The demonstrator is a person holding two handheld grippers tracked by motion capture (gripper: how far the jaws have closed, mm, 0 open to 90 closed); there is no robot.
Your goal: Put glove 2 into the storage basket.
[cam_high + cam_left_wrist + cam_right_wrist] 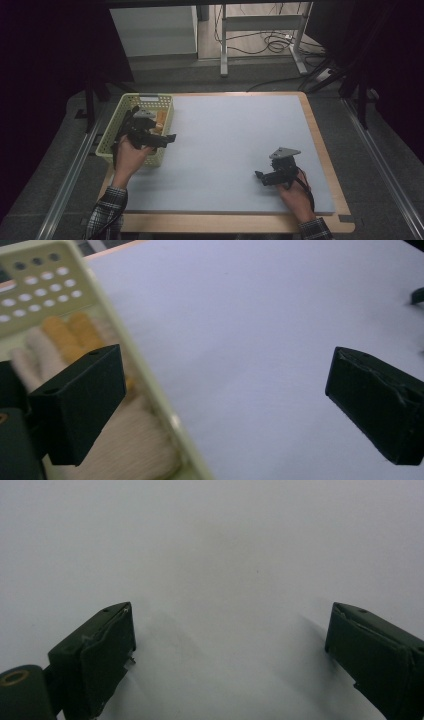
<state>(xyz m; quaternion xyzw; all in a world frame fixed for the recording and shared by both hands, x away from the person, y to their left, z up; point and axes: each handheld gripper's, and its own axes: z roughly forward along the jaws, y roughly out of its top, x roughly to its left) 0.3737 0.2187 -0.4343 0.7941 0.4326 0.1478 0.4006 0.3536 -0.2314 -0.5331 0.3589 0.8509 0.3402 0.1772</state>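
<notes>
The left claw [220, 405] hung with its jaws spread wide and nothing between them, straddling the near right rim of the pale green perforated basket [111, 135], one jaw over the basket's inside and the other over the bare grey mat [235, 145] of the surface. Inside the basket lay a cream knitted glove with orange fingertips [75, 332], directly under the left jaw. The likely step was a reach for that glove. To do it well, the claw would need to clear the rim and shift fully inside the basket before descending, then pinch a bunched fold of the knit. The right claw [230, 650], well to the basket's right, hovered low over the mat, jaws equally wide apart and empty.
</notes>
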